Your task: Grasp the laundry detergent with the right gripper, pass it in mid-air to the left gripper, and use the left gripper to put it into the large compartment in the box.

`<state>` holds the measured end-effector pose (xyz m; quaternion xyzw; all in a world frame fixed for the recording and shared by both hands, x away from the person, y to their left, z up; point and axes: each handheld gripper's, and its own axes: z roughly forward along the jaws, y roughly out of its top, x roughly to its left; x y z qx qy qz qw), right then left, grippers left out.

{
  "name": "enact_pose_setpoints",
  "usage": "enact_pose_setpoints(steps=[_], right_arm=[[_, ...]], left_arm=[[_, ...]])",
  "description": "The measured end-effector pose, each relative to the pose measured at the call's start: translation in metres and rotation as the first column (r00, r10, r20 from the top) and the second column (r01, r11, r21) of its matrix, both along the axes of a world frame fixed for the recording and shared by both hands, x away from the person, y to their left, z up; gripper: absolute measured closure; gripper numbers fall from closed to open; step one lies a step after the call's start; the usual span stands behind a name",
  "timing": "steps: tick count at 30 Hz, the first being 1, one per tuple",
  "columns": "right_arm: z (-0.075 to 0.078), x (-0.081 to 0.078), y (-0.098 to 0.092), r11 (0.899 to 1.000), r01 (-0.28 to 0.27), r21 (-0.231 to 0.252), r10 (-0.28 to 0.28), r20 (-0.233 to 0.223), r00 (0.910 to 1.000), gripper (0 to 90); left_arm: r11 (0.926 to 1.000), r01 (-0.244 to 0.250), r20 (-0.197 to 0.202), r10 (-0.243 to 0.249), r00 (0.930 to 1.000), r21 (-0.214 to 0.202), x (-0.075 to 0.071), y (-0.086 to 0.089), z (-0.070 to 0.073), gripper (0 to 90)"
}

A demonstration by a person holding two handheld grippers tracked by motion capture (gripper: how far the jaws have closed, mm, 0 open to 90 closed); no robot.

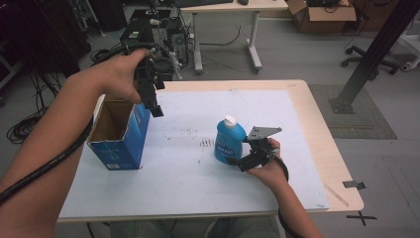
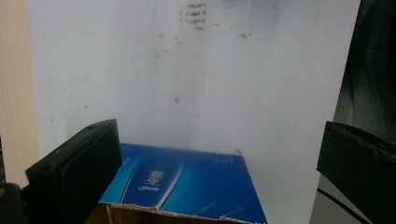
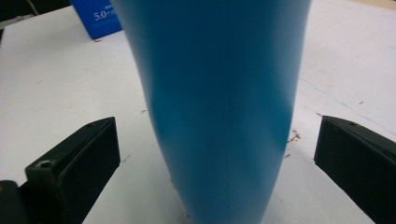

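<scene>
Bottle (image 3: 219, 107) btwn open R claw (image 3: 217, 154) jaws

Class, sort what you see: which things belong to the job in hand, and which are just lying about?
In the job:
blue bottle, between the open right gripper jaws
open blue box, under the open left gripper

Lying about:
cardboard carton
office chair
far desk

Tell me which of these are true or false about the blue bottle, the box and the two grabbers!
1. The blue bottle stands upright on the table. True.
2. The right gripper is squeezing the bottle. False: its jaws stand open on either side, apart from it.
3. The blue box is open at the top. True.
4. The left gripper holds the box. False: it hangs open above it.
</scene>
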<state>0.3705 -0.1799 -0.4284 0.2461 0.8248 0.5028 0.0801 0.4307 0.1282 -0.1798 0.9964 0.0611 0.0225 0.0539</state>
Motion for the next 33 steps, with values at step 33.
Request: enact_pose_setpoints(steps=[33], right_arm=[[-0.0044, 0.0027, 0.0066, 0.999, 0.011, 0.053, -0.011, -0.002, 0.9999, 5.2]], left_arm=[[1.0000, -0.005, -0.007, 0.005, 1.0000, 0.006, 0.0003, -0.0012, -0.0049, 0.1]])
